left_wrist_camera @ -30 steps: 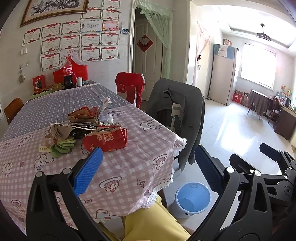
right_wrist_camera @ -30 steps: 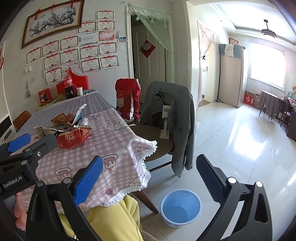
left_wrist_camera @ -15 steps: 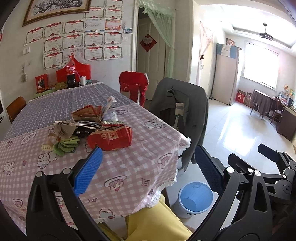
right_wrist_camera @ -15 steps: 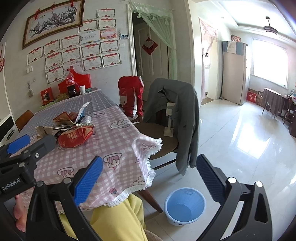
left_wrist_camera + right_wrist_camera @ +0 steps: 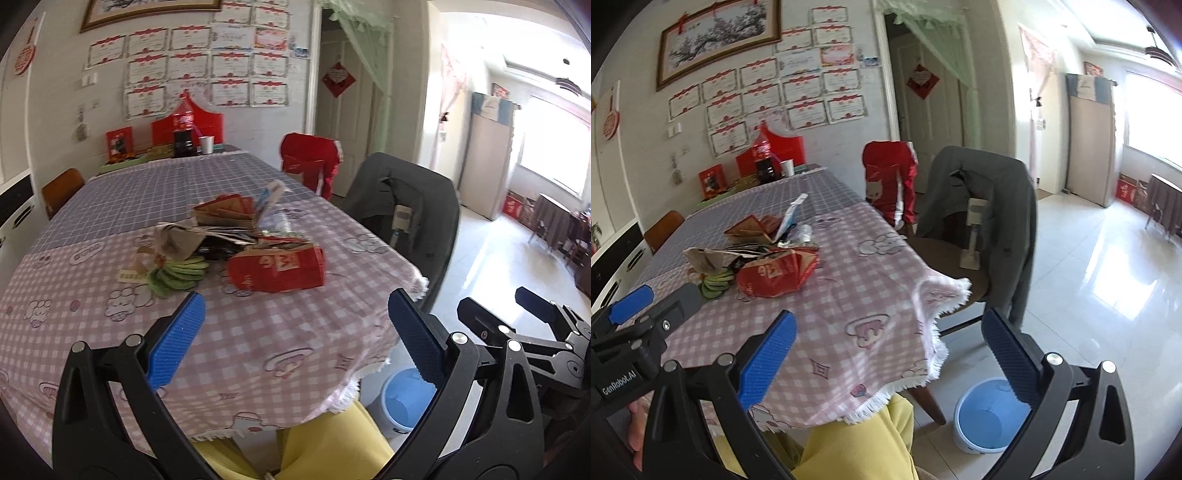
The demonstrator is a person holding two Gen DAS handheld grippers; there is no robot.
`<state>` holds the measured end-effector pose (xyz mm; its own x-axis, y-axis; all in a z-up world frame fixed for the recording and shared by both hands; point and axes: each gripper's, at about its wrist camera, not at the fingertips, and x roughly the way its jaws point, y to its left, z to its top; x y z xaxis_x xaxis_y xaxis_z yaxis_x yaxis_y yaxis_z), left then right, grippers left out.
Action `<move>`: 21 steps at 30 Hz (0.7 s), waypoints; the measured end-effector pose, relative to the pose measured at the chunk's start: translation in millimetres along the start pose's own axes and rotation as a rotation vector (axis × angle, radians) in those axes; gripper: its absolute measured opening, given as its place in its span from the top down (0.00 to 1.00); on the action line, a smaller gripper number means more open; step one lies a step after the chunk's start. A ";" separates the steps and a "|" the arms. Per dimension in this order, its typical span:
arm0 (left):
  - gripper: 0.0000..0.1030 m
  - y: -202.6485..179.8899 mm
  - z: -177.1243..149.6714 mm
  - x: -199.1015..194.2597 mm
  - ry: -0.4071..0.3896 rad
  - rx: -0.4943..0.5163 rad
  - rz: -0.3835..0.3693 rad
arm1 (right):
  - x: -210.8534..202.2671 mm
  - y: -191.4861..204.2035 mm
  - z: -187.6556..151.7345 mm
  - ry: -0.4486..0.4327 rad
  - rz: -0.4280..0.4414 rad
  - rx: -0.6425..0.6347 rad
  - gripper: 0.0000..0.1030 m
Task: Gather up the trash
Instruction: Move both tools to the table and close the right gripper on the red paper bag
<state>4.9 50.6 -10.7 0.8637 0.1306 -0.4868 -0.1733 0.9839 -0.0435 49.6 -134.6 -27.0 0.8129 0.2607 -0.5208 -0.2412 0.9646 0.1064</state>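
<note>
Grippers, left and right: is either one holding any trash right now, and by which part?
Nothing is held. The left gripper and right gripper are both open and empty; the trash pile lies untouched on the table.

left hand-held gripper (image 5: 295, 325) open, trash pile (image 5: 236, 243) on table (image 5: 295, 343)

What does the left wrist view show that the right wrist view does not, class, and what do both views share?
Only the left wrist view shows the right gripper, open. Only the right wrist view shows the whole framed painting, the round chair seat and the left gripper, open. Both share the trash pile, the red paper bag, the blue bin and the grey jacket.
</note>
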 end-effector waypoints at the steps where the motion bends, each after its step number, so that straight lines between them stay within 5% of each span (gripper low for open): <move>1: 0.06 3.7 0.1 1.3 0.002 -0.005 0.012 | 4.3 4.4 1.6 0.003 0.015 -0.010 0.04; 13: 0.06 70.2 -5.7 38.9 0.074 -0.105 0.216 | 77.7 56.7 18.4 0.060 0.187 -0.097 0.04; 21: 0.06 114.9 -11.9 58.7 0.142 -0.193 0.238 | 145.3 79.3 26.3 0.166 0.301 -0.093 0.04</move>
<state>30.1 169.9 -54.6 0.7163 0.3222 -0.6190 -0.4602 0.8849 -0.0719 162.5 -19.1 -71.9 0.6030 0.5154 -0.6089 -0.5100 0.8360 0.2025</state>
